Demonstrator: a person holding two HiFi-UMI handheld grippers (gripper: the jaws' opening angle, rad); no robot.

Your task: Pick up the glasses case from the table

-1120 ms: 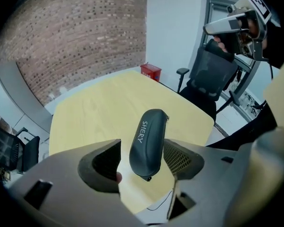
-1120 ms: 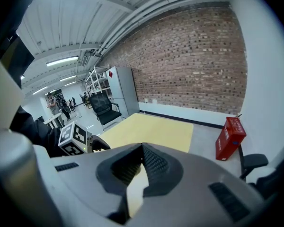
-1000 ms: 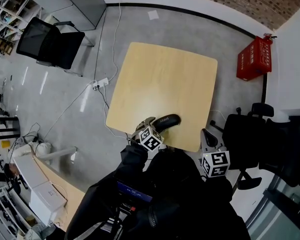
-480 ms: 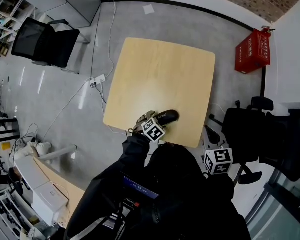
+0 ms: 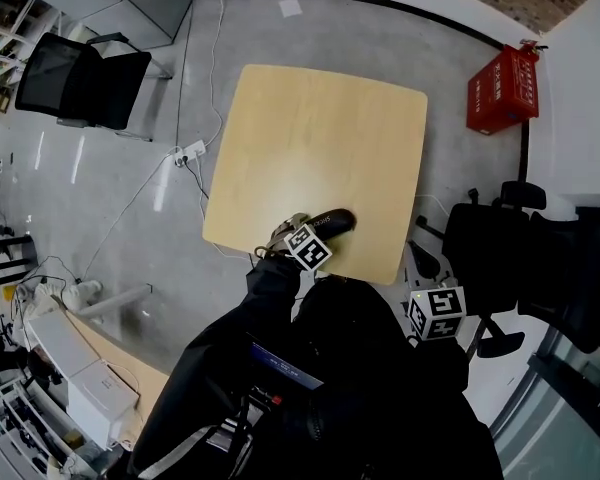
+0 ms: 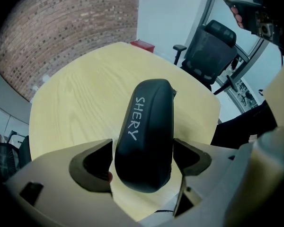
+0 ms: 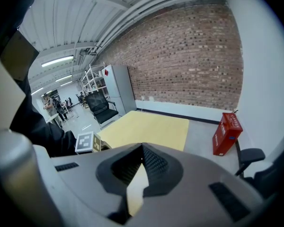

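The black glasses case [image 5: 332, 219] marked SHERY lies flat on the light wooden table [image 5: 320, 128] near its front edge. My left gripper [image 5: 300, 228] points steeply down over the case's near end. In the left gripper view the case [image 6: 146, 131] runs away from me between the two spread jaws of the left gripper [image 6: 144, 159], with a thin gap at each pad; it rests on the table [image 6: 80, 98]. My right gripper [image 5: 416, 270] hangs off the table's front right corner, its jaws together with nothing in them; the right gripper [image 7: 141, 149] looks over the table [image 7: 149, 126].
A red crate [image 5: 502, 88] stands on the floor by the far right wall. Black office chairs sit at the far left [image 5: 75, 78] and close on the right [image 5: 500, 258]. A power strip [image 5: 188, 153] with cables lies on the floor left of the table.
My left gripper has come down onto the near end of the case, which has not moved on the table. The right gripper stays off the table's corner.
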